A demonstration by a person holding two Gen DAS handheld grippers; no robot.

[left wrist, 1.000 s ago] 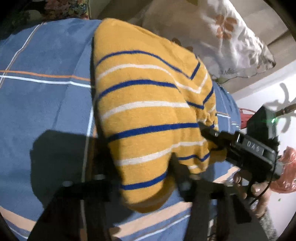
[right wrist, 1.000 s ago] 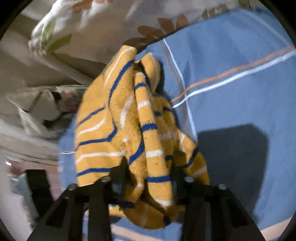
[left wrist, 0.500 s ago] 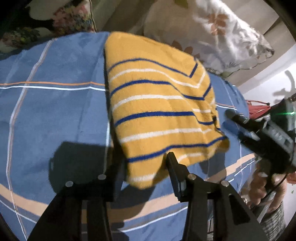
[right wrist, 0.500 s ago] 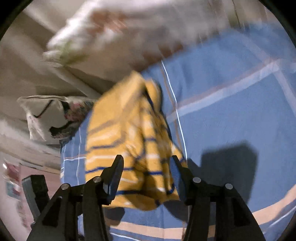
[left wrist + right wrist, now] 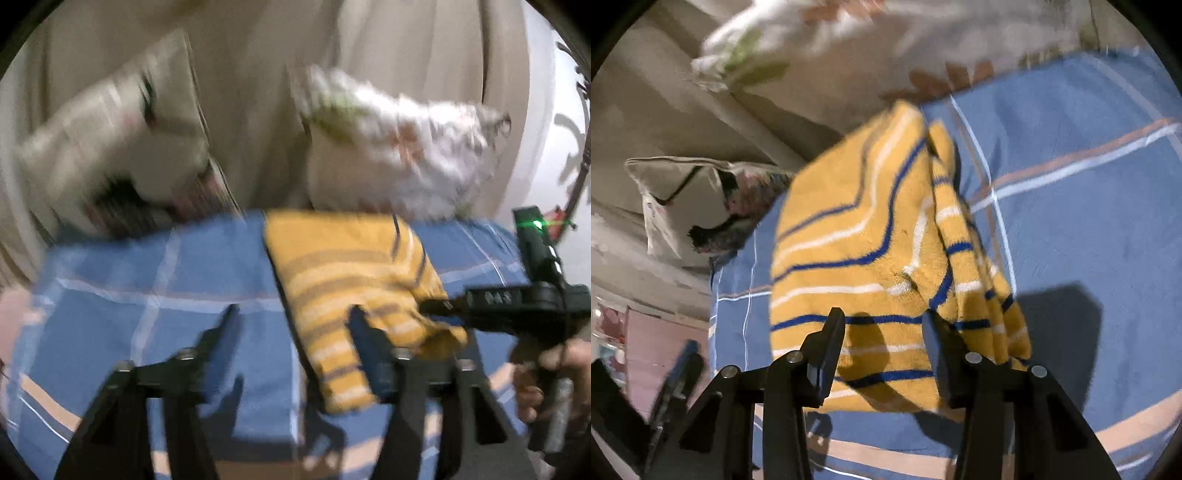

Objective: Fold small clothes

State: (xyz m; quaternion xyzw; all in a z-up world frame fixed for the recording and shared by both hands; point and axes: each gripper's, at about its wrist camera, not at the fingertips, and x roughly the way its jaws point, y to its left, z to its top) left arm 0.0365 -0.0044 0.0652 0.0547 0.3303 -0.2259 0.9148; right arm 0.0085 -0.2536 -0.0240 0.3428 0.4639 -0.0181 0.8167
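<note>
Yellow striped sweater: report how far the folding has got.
Done: the sweater lies folded into a compact stack on the blue bedsheet. In hand: nothing; the left gripper has just been opening and grips nothing, and the right gripper stands open over the sweater, unclamped. Left: perhaps tidying; no other clothes show.

— What can we not see clearly?
— The left wrist view is smeared by motion; the floral pillow point(image 5: 399, 155) far behind is only blur for us.
— And the yellow striped garment point(image 5: 864, 236)?
— The right gripper point(image 5: 882, 332) covers its near edge, so we cannot tell the fold there.
</note>
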